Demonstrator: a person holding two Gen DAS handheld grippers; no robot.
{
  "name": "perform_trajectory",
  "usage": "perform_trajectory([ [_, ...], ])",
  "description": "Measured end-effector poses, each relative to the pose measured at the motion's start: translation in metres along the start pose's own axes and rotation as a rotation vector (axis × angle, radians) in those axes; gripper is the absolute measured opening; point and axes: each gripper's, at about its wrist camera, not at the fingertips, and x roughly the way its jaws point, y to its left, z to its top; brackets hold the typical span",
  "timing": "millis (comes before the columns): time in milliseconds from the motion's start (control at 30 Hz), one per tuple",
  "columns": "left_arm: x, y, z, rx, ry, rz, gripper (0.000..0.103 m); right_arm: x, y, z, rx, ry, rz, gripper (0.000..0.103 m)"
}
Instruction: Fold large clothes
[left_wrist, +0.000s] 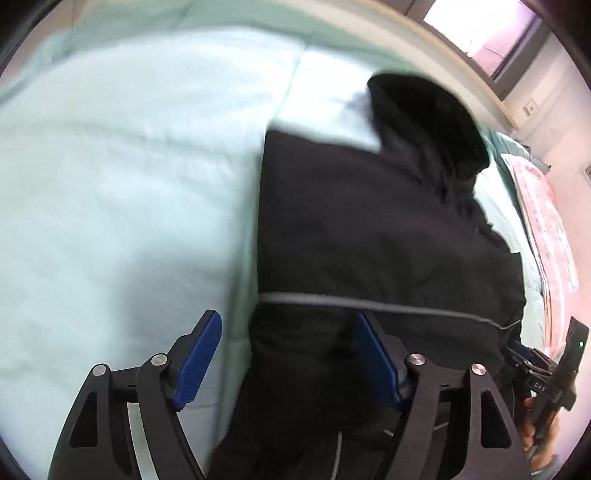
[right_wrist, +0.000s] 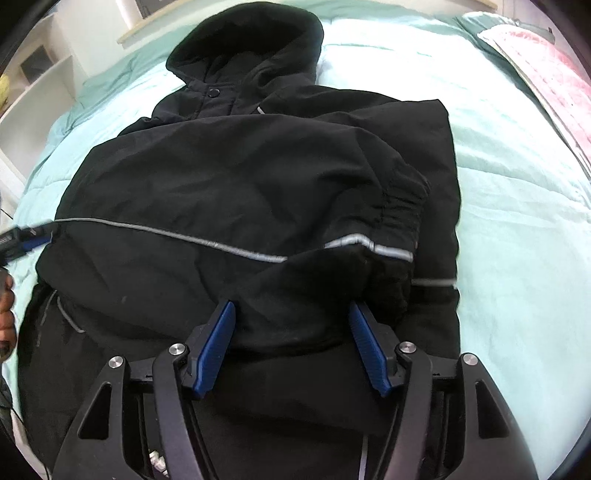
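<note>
A black hooded jacket (right_wrist: 236, 177) lies spread on a bed covered by a pale green quilt (right_wrist: 517, 206), its hood (right_wrist: 251, 40) pointing toward the far side. One sleeve (right_wrist: 332, 192) is folded across the body, its gathered cuff (right_wrist: 402, 206) resting near the jacket's right edge. A thin grey stripe (right_wrist: 155, 230) runs across the fabric.

The right claw (right_wrist: 291, 339) hangs over the jacket's lower part with its blue pads (right_wrist: 216, 347) spread apart; black cloth shows in the gap, but the pads do not press on it, so it is released.

The left claw (left_wrist: 288, 354) hovers at the jacket's left edge, released too, with one pad over the quilt and the other over the cloth. The left-wrist view is blurred.

A pink patterned cloth (right_wrist: 546, 62) lies at the bed's far right.
</note>
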Motion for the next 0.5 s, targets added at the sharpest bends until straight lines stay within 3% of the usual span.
perform_trajectory([
  [100,-0.047,-0.023,0.026,0.064,-0.040,0.003,0.076,-0.031,0.003,0.008,0.053,0.034,0.037,0.067],
  [233,-0.095,-0.059,0.061,0.160,-0.085,-0.007,0.076,-0.092,0.009,0.037,0.091,-0.027,0.049,0.067],
  [500,-0.144,-0.120,0.155,0.220,-0.156,-0.066,0.077,-0.166,0.012,0.154,0.078,-0.148,0.072,0.068],
])
